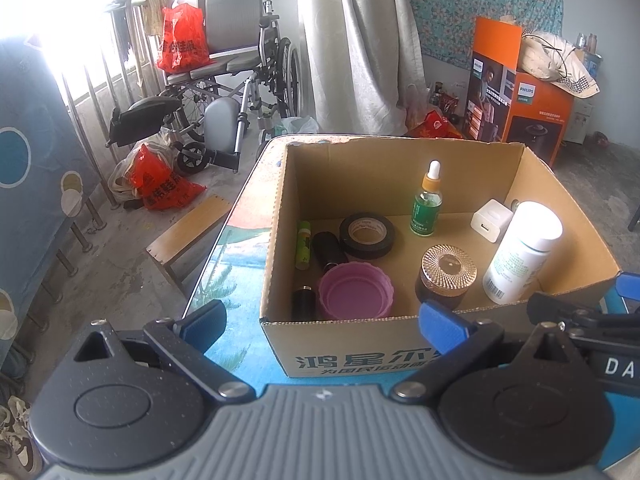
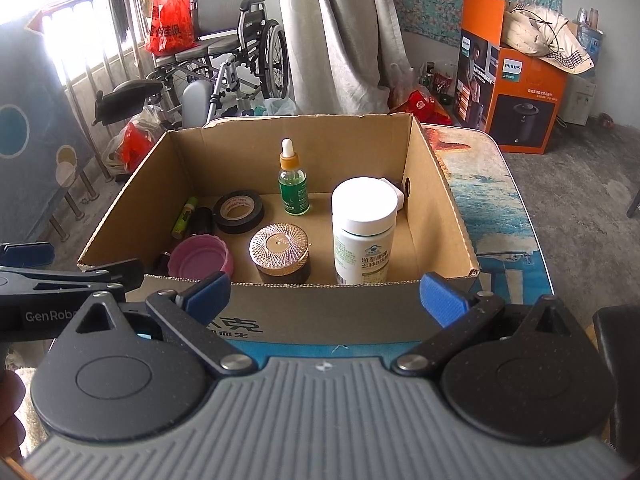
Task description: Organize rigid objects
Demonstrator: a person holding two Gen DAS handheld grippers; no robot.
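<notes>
An open cardboard box (image 1: 276,216) (image 2: 436,200) stands on the table. Inside are a white pill bottle (image 1: 520,252) (image 2: 364,232), a green dropper bottle (image 1: 427,204) (image 2: 293,184), a black tape roll (image 1: 367,236) (image 2: 238,213), a gold-lidded jar (image 1: 448,272) (image 2: 280,252), a pink lid (image 1: 354,296) (image 2: 200,260), a green tube (image 1: 303,244) (image 2: 185,217), a white charger cube (image 1: 491,221) and dark cylinders (image 1: 329,249). My left gripper (image 1: 322,326) is open and empty before the box's near wall. My right gripper (image 2: 326,298) is open and empty, beside it.
The table (image 2: 500,200) has a blue patterned cover. A wheelchair (image 1: 236,72) with red bags, a wooden bench (image 1: 188,232), a curtain (image 1: 360,40) and an orange Philips box (image 2: 516,92) stand on the floor behind.
</notes>
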